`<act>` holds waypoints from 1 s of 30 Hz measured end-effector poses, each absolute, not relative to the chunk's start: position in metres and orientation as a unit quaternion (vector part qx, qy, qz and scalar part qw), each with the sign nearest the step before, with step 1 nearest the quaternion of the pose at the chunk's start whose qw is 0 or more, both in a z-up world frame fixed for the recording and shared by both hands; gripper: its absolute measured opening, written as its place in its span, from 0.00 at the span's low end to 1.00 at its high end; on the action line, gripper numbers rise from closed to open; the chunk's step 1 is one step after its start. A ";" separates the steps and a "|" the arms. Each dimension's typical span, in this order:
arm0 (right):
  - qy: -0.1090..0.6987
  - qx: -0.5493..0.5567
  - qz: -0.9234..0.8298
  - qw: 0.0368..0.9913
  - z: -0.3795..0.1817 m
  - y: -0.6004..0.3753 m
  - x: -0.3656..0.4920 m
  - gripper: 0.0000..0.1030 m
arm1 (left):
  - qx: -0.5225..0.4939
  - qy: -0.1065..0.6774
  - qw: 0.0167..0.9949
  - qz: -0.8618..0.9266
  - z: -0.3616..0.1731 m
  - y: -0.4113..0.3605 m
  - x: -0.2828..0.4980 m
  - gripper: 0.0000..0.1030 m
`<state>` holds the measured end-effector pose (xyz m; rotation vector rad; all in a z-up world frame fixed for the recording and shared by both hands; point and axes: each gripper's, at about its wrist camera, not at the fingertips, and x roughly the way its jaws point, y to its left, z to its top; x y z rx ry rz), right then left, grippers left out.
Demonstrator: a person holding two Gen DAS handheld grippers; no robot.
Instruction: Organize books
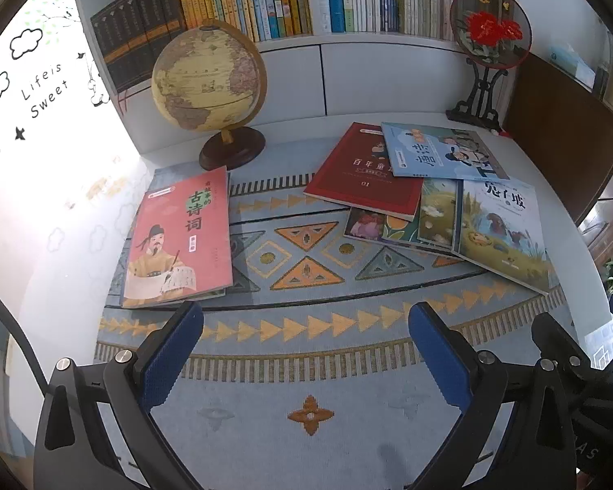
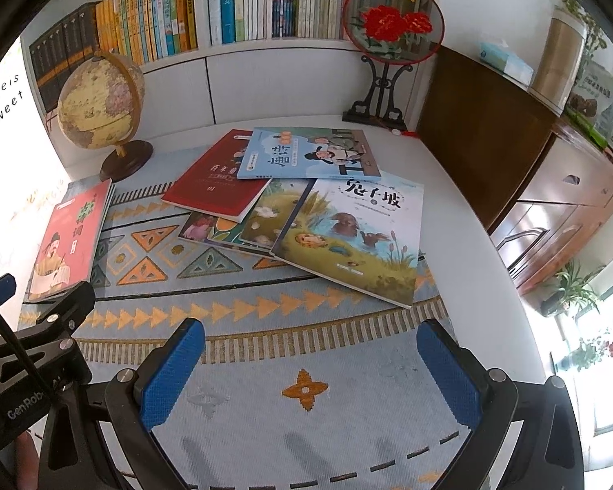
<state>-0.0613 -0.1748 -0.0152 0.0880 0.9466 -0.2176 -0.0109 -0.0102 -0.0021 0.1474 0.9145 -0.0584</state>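
Patterned mat (image 1: 306, 351) below; both grippers hover level, jaws wide apart.

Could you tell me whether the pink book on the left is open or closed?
Closed: the pink book lies flat, front cover up, on the mat.

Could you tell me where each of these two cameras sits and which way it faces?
Left wrist: on the left gripper, low over the patterned mat, facing the bookshelf; its open blue fingers show, and the pink book lies near.
Right wrist: on the right gripper, facing the same way from further right; its open fingers show, with the left gripper at lower left.
Shared: globe, pink book, overlapping book pile, round fan.
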 end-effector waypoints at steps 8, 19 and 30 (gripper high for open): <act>0.459 0.044 -0.105 0.881 -0.018 -0.175 -0.061 1.00 | 0.065 0.446 0.892 -0.026 -0.007 -0.008 -0.011 0.98; 0.459 0.035 -0.101 0.882 -0.017 -0.169 -0.059 1.00 | 0.048 0.445 0.894 -0.022 -0.004 0.002 -0.011 0.98; 0.463 0.044 -0.104 0.879 -0.022 -0.181 -0.057 1.00 | 0.060 0.449 0.891 -0.022 -0.006 -0.011 -0.009 0.98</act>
